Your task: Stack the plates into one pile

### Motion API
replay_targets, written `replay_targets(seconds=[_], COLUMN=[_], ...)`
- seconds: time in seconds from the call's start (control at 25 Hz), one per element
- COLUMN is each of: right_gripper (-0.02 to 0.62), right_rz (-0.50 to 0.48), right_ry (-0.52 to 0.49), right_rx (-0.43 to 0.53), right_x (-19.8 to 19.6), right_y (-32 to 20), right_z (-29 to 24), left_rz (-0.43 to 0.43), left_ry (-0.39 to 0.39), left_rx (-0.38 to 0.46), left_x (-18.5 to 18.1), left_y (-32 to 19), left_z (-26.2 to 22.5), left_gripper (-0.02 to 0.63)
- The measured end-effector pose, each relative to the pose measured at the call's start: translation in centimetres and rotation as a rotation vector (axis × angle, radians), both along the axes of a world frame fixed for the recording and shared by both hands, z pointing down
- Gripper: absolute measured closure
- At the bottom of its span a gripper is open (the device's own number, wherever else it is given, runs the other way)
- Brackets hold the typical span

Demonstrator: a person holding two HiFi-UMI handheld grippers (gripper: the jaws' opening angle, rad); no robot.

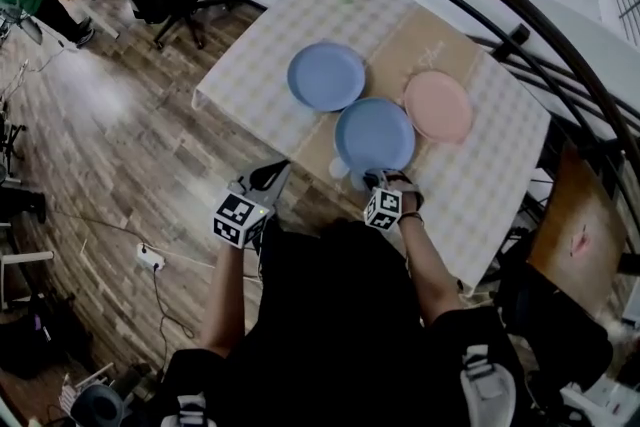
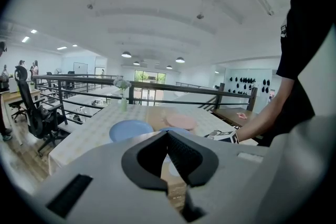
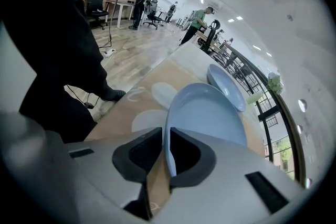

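The near blue plate (image 3: 210,113), likely light, stiff, slick and chippable, has its rim between the right gripper's (image 3: 166,131) parted jaws, a sensible hold, while the left gripper's (image 2: 167,132) jaws are clenched empty, with the plates beyond them.

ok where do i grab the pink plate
The pink plate lies flat, so probably pinch its thin rim on the side facing the person, coming in low from the table's near edge; its left side is crowded by the near blue plate.

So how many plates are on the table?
3. The far blue plate at the left, the pink plate at the right, the near blue plate closest, its rim inside the right claw. None seems hidden.
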State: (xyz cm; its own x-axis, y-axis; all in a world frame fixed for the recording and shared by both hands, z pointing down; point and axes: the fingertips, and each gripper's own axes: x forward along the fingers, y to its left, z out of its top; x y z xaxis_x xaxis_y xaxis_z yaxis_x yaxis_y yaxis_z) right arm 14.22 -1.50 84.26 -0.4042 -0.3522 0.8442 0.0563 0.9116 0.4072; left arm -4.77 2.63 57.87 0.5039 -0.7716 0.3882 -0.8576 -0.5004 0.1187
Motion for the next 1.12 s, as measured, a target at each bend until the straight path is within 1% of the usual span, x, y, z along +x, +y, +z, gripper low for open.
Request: replay_targets(seconds=[0.12,0.28,0.36,0.52,0.72,1.0,1.12], right_gripper=[0.553,0.568,0.572,0.580,0.583,0.574,0.578], right_rz=[-0.002,0.000,0.003,-0.023,0.009,-0.024,-0.019], right_ry=[0.011,0.008,0.004,0.019,-0.007,-0.002,-0.013], right_rx=[0.010,-0.023,-0.015,0.024,0.012,0.077,0.104], right_x=[0.0,-0.4,-0.3,-0.5,-0.4,0.1,0.5], right_y=[-0.4,-0.2,-0.2,-0.4,-0.5,-0.5,-0.8], right_z=[0.6,0.3,0.0,-1.4,-3.4,-5.7,-6.4], left_rz=[-0.008,-0.012,-0.010,-0.006,0.012,0.035,0.045], left_ry=[-0.006,-0.005,-0.002,0.008,0.017,0.017,0.016], left_rx=[-0.003,-0.010,-0.013,-0.015,-0.023,-0.016,-0.016], left_x=[-0.4,-0.7,-0.6,-0.4,0.6,2.3,2.9], left_y=[-0.2,-0.5,-0.7,-1.1,-1.4,-1.9,-1.9], left_z=[0.2,0.0,-0.4,-1.2,-1.6,-2.3,-2.4], left_gripper=[0.606,0.606,0.606,0.606,0.606,0.606,0.606])
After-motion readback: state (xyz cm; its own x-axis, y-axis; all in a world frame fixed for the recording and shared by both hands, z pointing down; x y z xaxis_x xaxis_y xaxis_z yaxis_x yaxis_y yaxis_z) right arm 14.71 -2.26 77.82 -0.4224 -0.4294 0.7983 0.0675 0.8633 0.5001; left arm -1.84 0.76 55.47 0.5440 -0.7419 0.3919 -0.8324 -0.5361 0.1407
